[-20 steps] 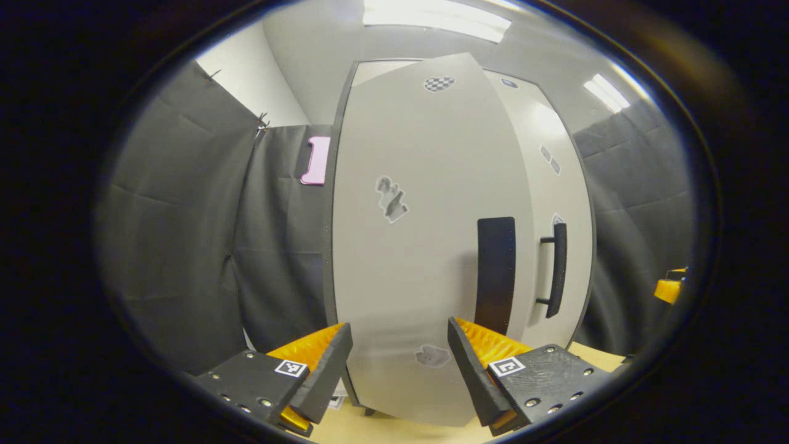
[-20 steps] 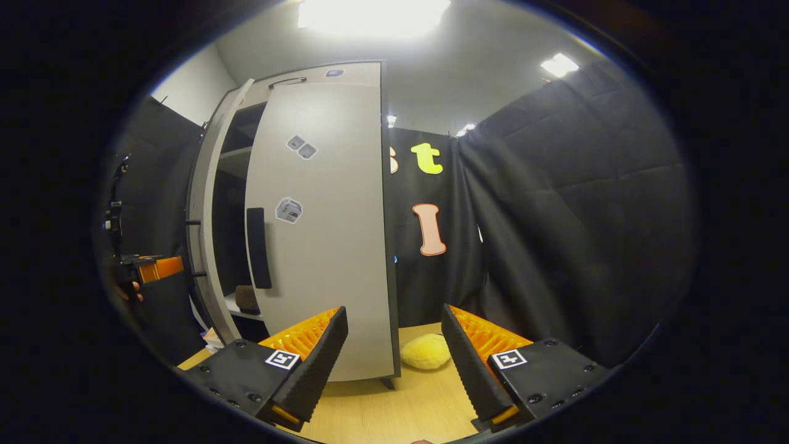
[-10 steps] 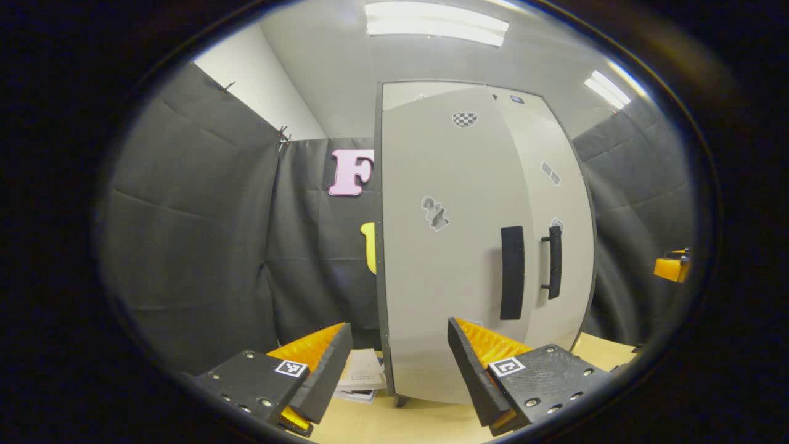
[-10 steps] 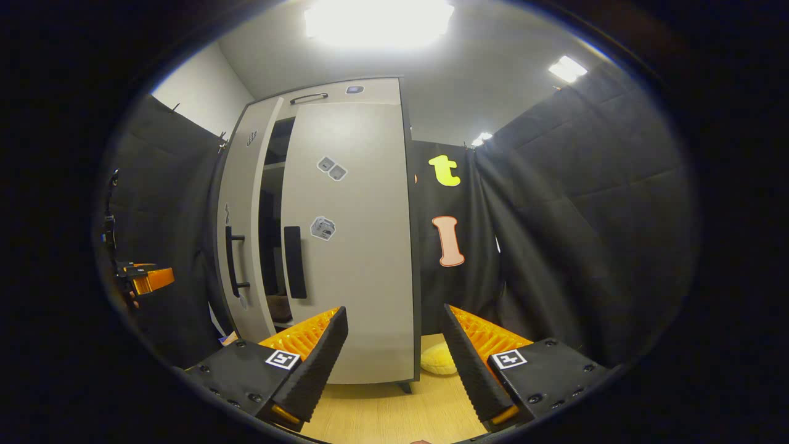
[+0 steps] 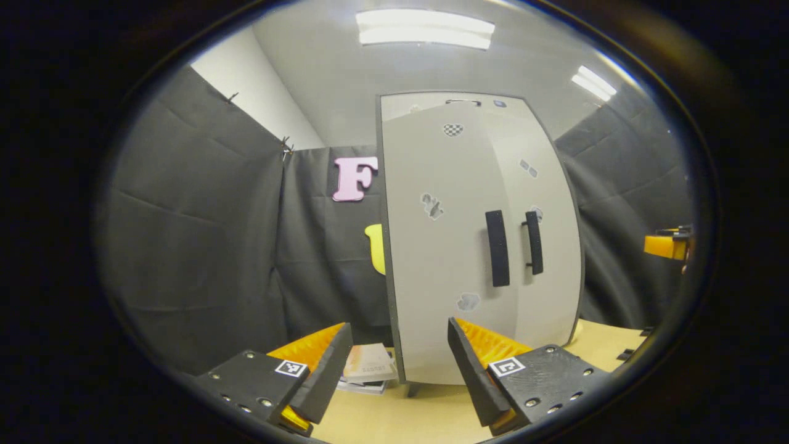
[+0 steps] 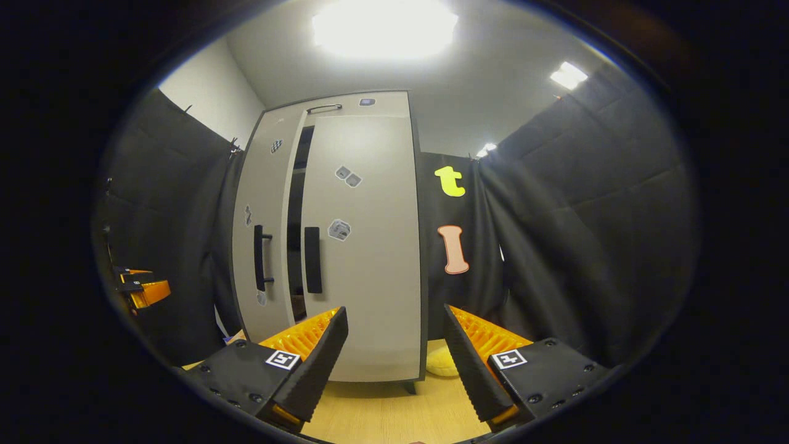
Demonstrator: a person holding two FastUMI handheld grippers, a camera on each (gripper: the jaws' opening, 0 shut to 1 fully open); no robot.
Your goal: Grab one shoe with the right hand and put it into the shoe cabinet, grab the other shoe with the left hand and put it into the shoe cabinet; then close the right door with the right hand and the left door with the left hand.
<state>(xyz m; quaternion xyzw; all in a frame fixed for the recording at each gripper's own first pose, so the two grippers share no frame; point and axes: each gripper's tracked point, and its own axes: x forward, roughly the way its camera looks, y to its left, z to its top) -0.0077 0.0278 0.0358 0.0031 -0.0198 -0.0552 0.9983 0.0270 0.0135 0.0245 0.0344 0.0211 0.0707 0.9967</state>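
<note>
Left gripper view: left gripper (image 5: 399,370) fingers spread, holding nothing.

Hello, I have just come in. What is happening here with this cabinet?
A person holds a hand-held gripper in each hand in front of a tall light-grey shoe cabinet standing on a wooden table. The left hand-held gripper and the right hand-held gripper are both open and hold nothing. The right gripper view shows a dark gap between the left door and the right door, so the doors are not fully shut.
</note>
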